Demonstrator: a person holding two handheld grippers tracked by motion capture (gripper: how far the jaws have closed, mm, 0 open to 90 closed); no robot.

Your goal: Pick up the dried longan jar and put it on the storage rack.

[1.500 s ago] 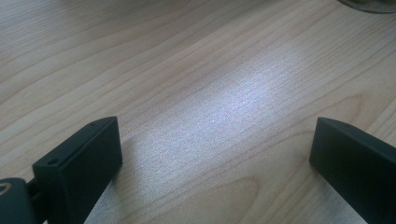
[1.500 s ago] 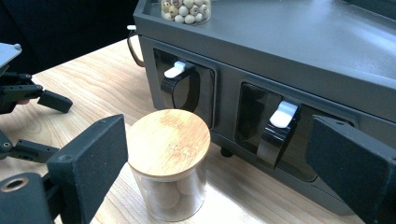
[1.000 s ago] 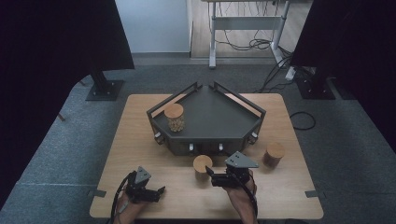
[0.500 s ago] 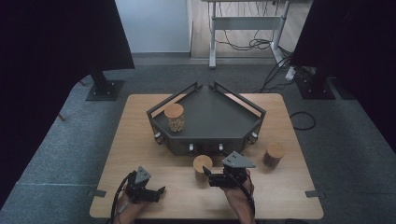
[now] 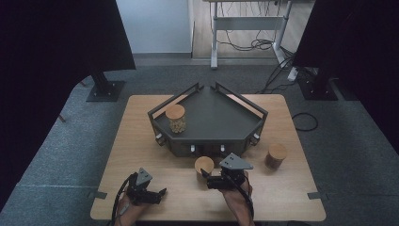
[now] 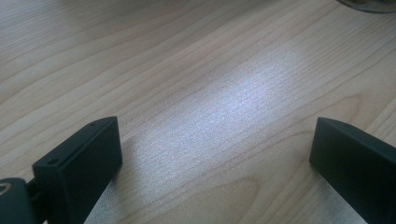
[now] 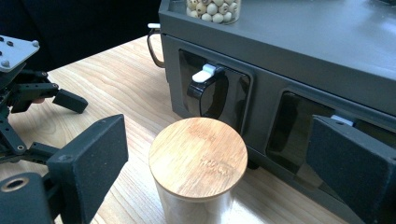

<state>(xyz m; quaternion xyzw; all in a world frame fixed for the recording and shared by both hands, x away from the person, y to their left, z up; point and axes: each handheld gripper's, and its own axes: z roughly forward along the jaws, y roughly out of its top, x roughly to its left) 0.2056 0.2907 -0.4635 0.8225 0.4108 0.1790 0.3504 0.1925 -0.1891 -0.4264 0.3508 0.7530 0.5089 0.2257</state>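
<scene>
My right gripper (image 7: 219, 163) had edged a little nearer the bamboo-lidded glass jar (image 7: 198, 163) than half a second before, jaws spread wide and holding nothing, the jar standing between them but touching neither. The jar stood upright on the wooden table (image 5: 141, 141), its long axis vertical, lid up, just in front of the dark grey tray stand (image 7: 299, 56). My left gripper (image 6: 212, 154) had stayed put near the table's front edge, jaws wide open over bare wood, well apart from the jar.
</scene>
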